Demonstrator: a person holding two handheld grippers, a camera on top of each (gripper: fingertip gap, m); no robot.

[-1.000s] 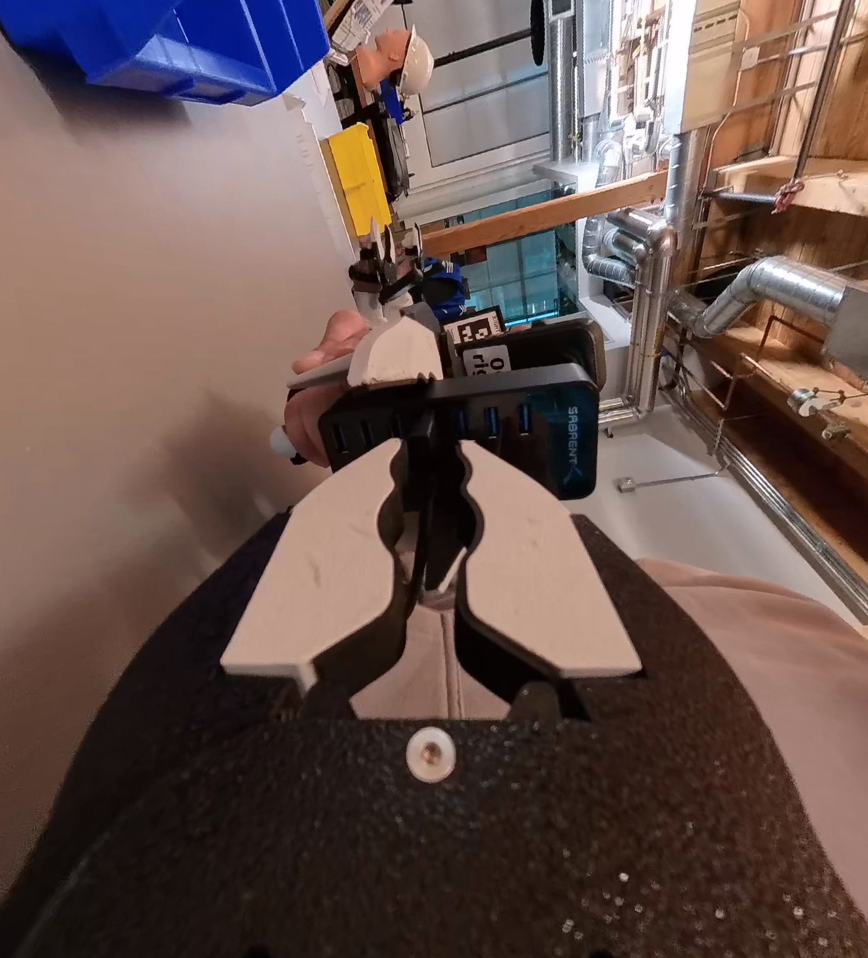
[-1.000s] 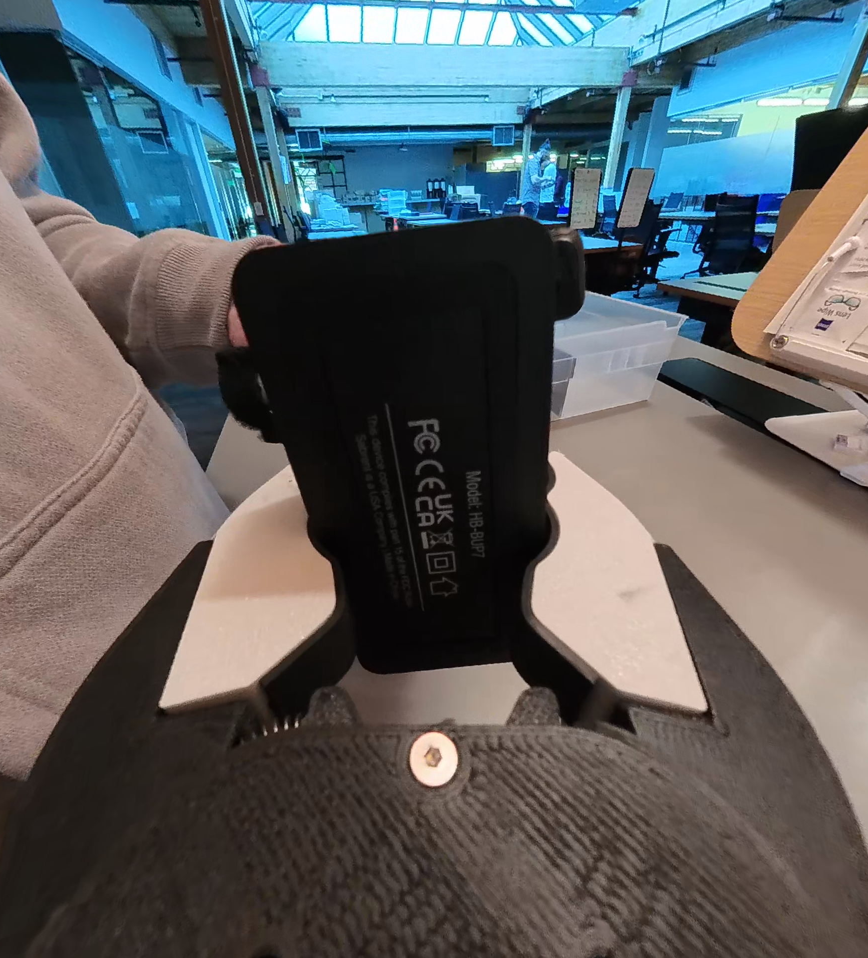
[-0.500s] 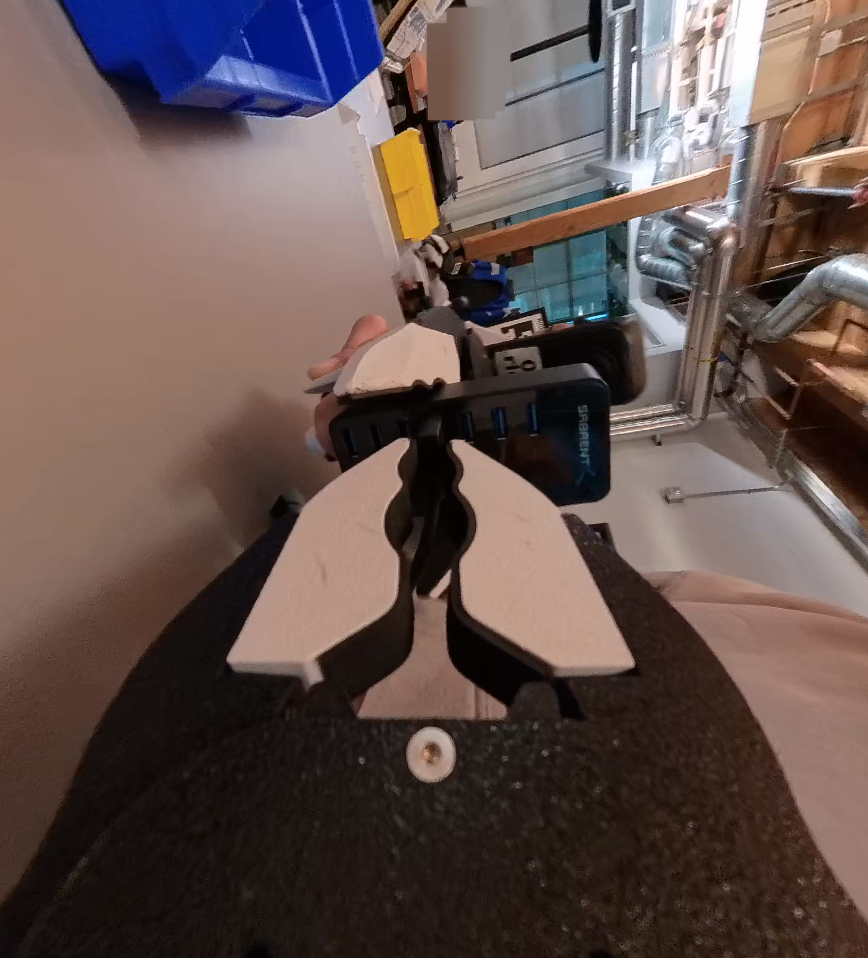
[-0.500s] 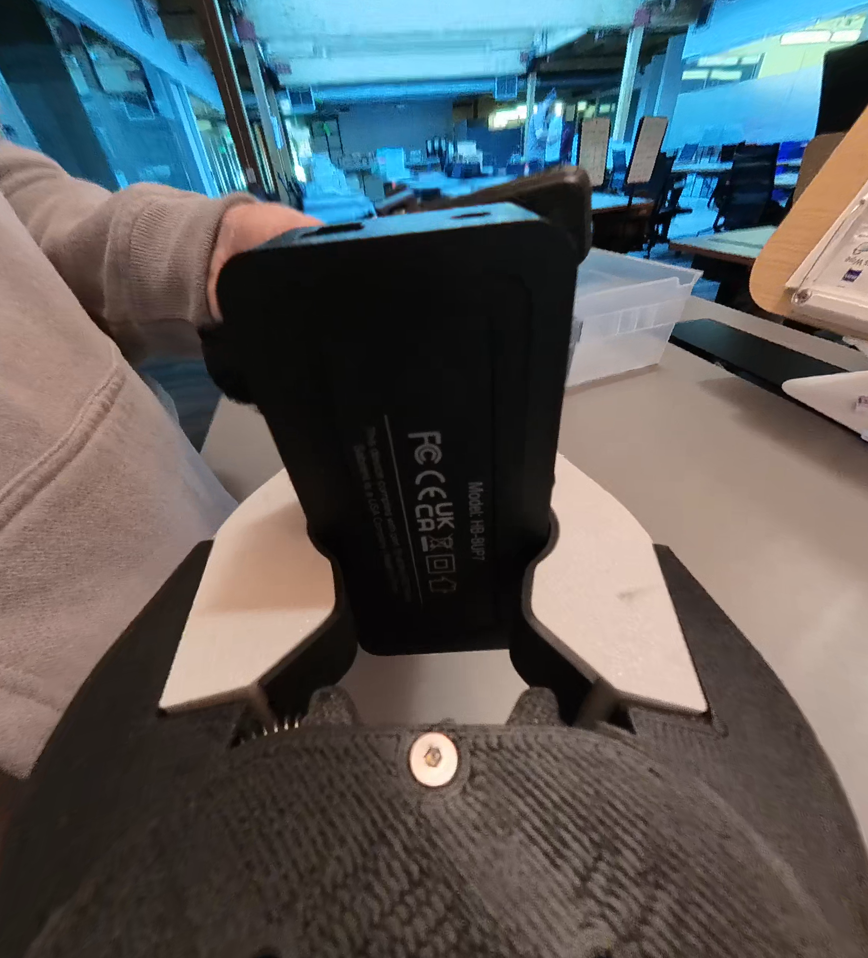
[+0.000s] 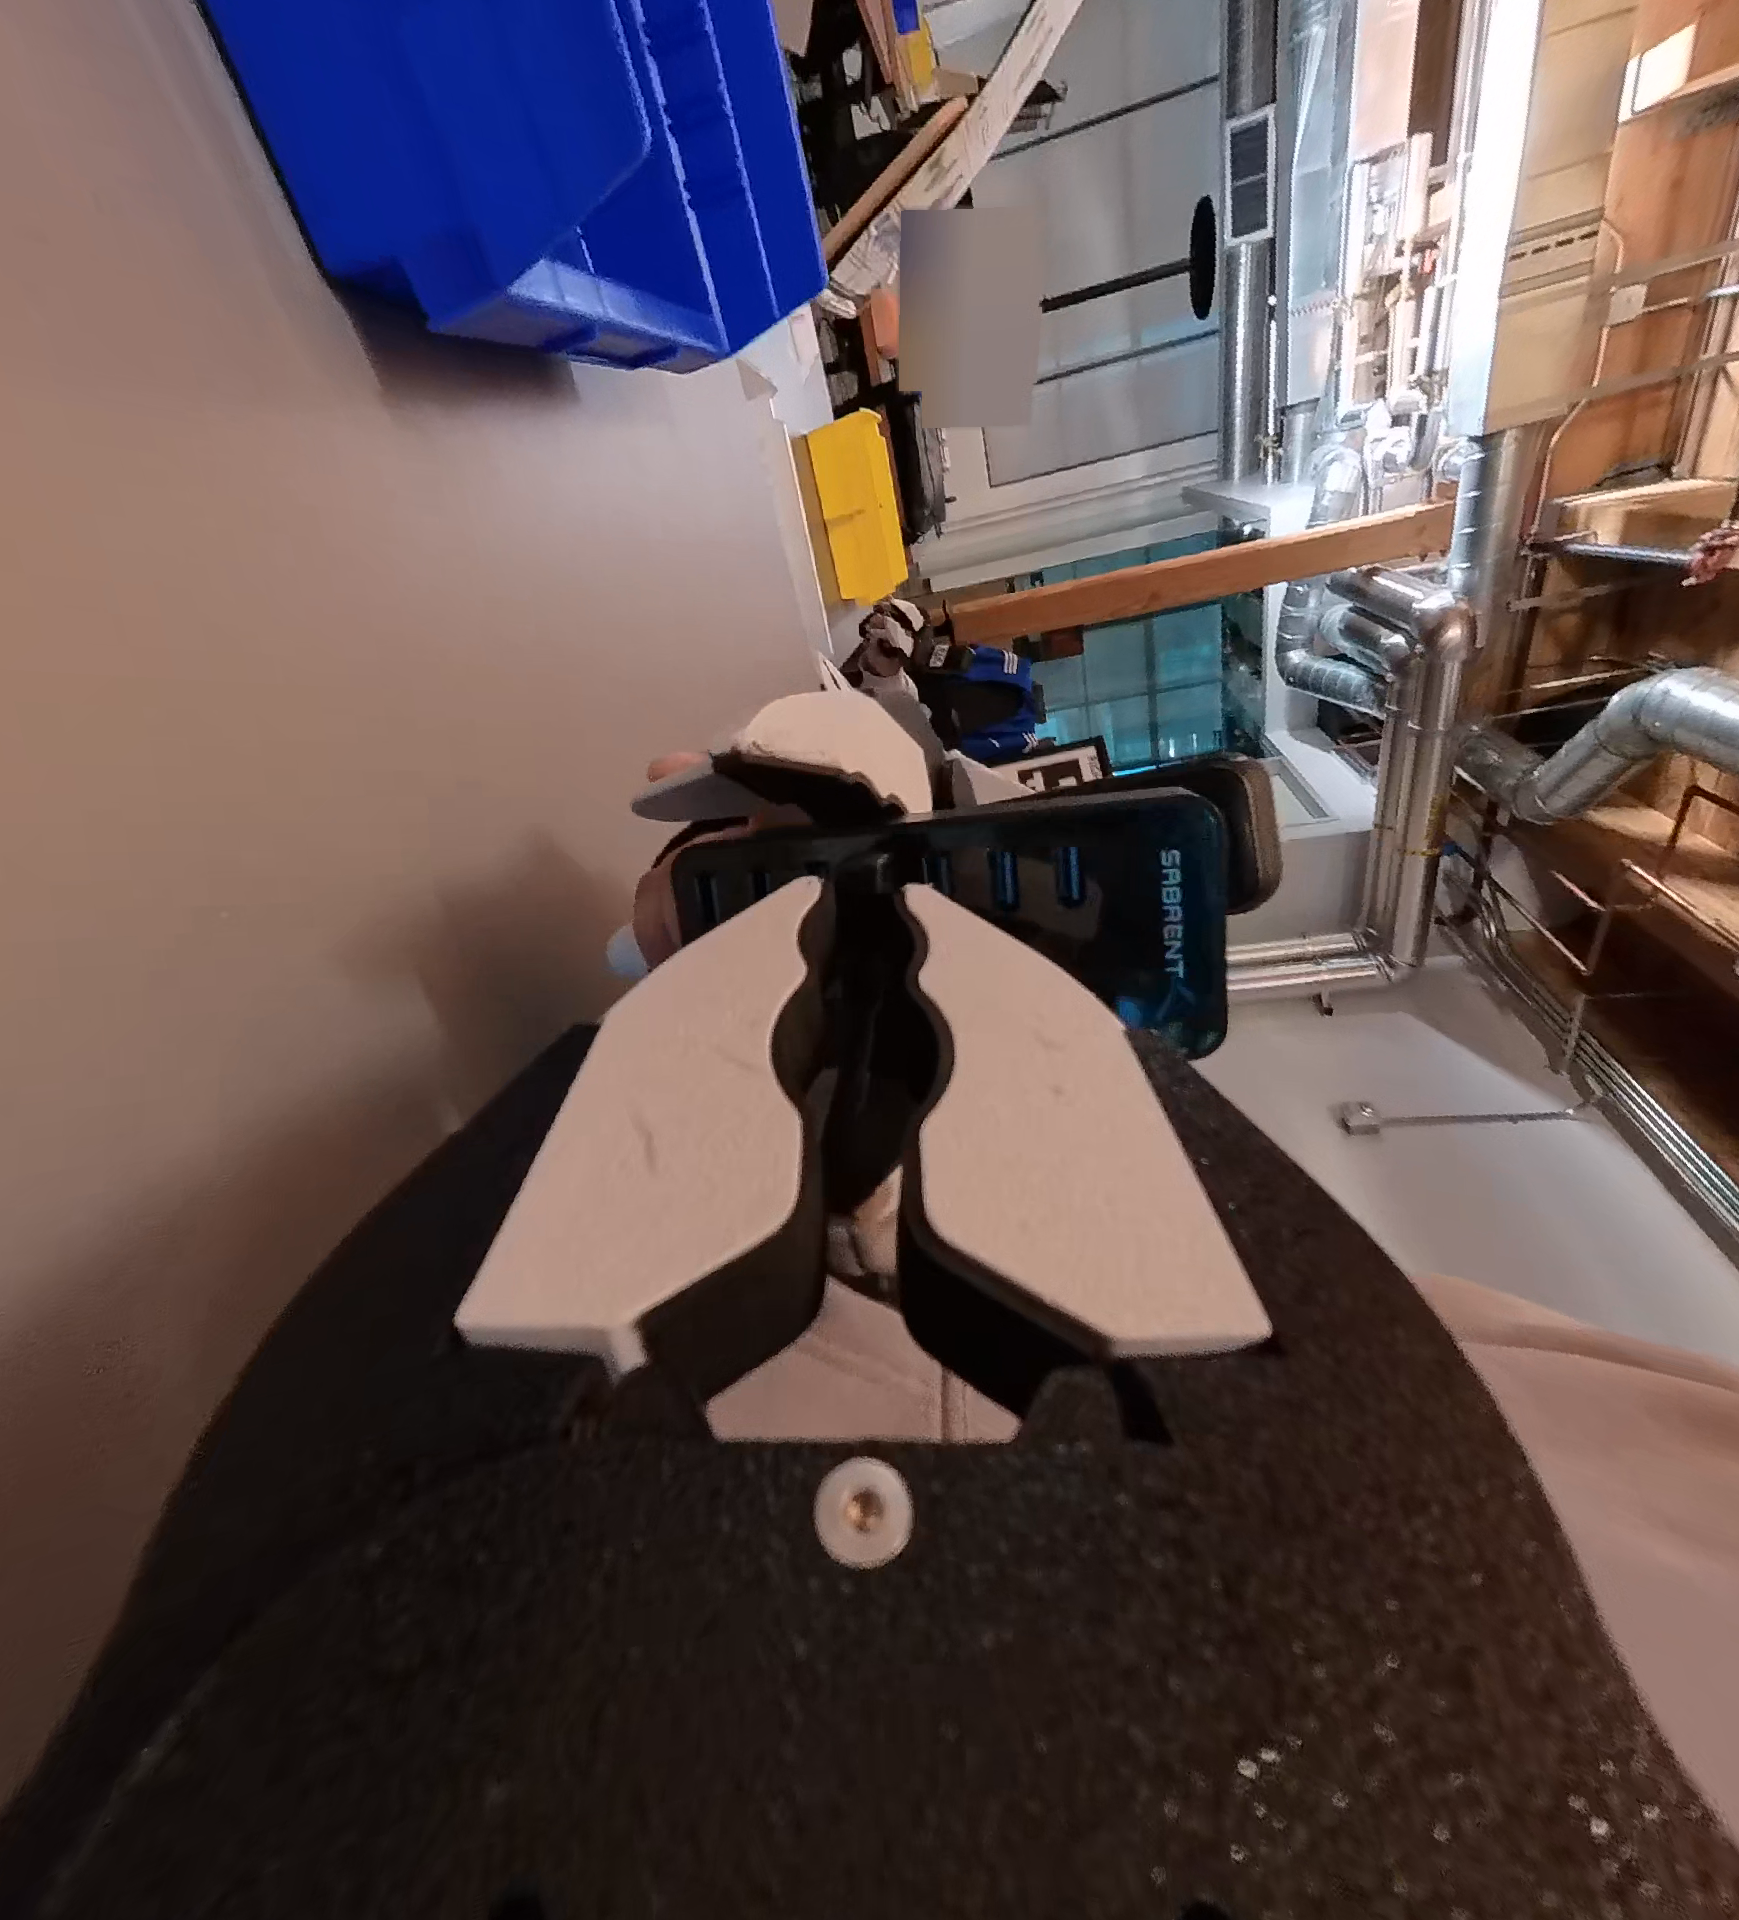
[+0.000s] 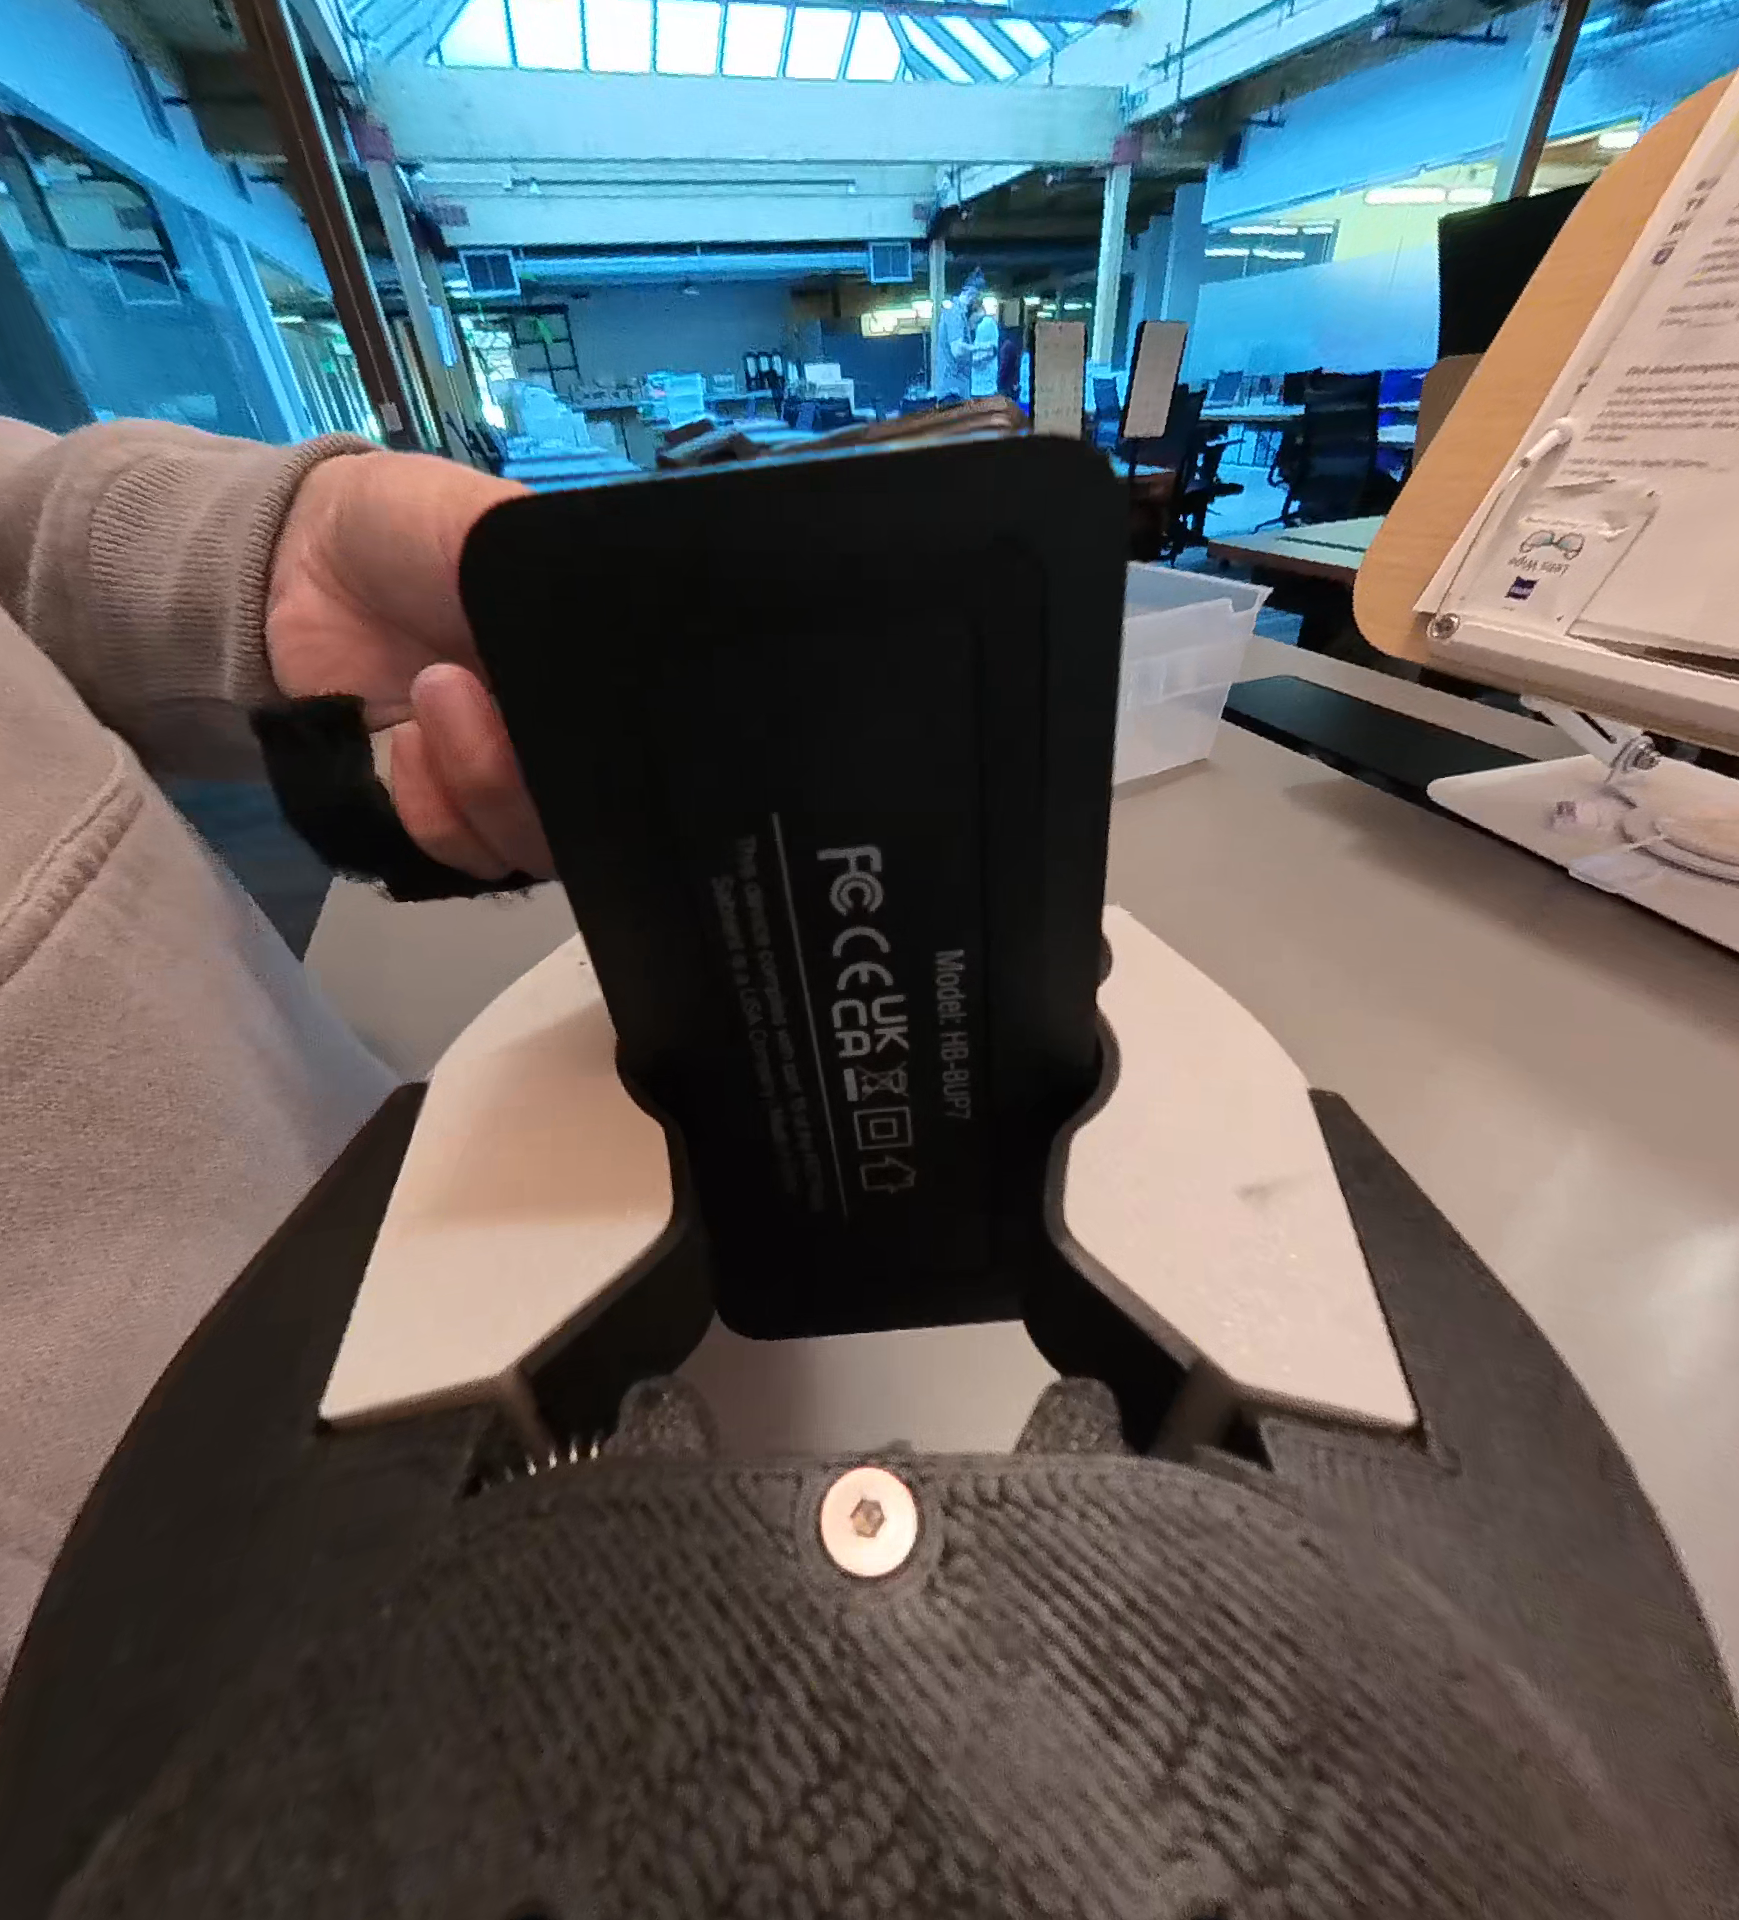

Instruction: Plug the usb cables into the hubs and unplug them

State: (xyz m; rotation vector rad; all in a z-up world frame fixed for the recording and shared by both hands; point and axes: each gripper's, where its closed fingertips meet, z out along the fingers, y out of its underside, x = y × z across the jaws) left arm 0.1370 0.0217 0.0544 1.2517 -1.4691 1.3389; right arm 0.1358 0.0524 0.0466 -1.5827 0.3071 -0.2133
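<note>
My right gripper (image 6: 849,997) is shut on a black USB hub (image 6: 823,790) and holds it upright above the table, with its printed underside towards the camera. In the left wrist view the hub (image 5: 1083,914) shows its row of blue ports. My left gripper (image 5: 865,899) is shut on a black USB plug (image 5: 870,997), and the plug's tip meets the port row near the middle. I cannot tell how deep it sits. The right gripper's white fingers (image 5: 823,748) show behind the hub. The hand (image 6: 377,665) on the left gripper shows beside the hub.
Blue bins (image 5: 553,177) and a yellow bin (image 5: 854,509) stand at the far end of the grey table (image 5: 221,727). A clear plastic box (image 6: 1177,665), a flat black object (image 6: 1364,727) and a white document stand (image 6: 1623,436) are on the right. A beige sleeve (image 6: 65,935) is close by on the left.
Both grippers kept their grip and stayed joined at the hub. The hub tilted a little in the right gripper, and the hand beside it came further into view.
</note>
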